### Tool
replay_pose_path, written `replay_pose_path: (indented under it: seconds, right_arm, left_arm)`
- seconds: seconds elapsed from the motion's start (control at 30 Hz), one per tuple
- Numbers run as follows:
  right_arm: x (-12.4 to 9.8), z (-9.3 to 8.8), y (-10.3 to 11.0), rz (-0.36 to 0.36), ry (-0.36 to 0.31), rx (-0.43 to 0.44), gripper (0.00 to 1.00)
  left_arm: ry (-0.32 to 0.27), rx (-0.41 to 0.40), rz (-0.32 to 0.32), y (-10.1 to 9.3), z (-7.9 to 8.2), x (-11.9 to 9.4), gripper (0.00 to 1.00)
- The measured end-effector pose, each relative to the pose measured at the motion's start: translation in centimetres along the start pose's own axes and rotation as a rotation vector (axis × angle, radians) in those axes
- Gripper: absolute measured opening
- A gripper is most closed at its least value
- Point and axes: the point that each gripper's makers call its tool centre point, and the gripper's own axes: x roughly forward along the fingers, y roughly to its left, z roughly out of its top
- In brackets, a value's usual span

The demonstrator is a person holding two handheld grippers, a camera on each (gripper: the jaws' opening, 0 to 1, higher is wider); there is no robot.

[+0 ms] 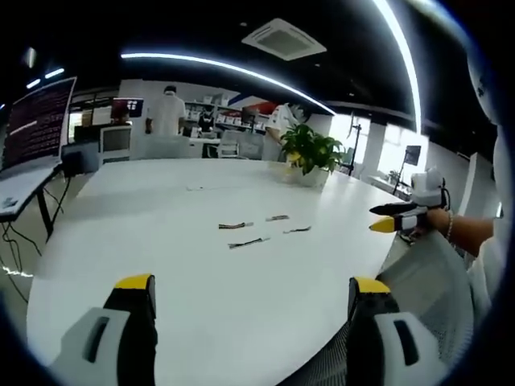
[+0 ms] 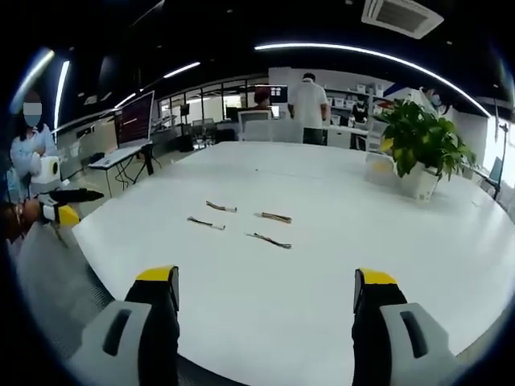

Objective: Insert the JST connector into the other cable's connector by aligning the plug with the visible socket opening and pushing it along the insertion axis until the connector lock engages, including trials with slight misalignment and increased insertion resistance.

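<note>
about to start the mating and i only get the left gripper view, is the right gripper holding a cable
Observer: No. In the right gripper view the right gripper is open, nothing between its jaws.
Operator: ok where is my left gripper from that side
Observer: The left gripper is off the table's edge, not over any cable.
Operator: which cable sits closest to the right gripper
Observer: The dark cable, lying loose ahead of it.

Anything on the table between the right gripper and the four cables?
Nothing. In the right gripper view, bare white table runs from the open right gripper to the cables; the potted plant stands off to one side.
</note>
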Motion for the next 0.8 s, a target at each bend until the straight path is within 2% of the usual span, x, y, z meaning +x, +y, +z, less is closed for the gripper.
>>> replay_pose_path:
  seconds: [0.43, 0.57, 0.8]
  right_arm:
    - [1.0, 1.8, -0.8, -0.005, -0.015, -0.028, 0.89]
    - [1.3, 2.2, -0.9, -0.002, -0.023, -0.025, 0.89]
    - [1.9, 2.7, -0.9, 0.01, -0.017, -0.053, 0.89]
  left_arm:
    - [-0.01, 0.065, -0.003, 0.8, 2.0, 1.5, 0.99]
    - [-0.022, 0.061, -0.015, 0.8, 2.7, 2.0, 0.99]
    - [0.004, 0.092, -0.03, 1.3, 3.0, 3.3, 0.99]
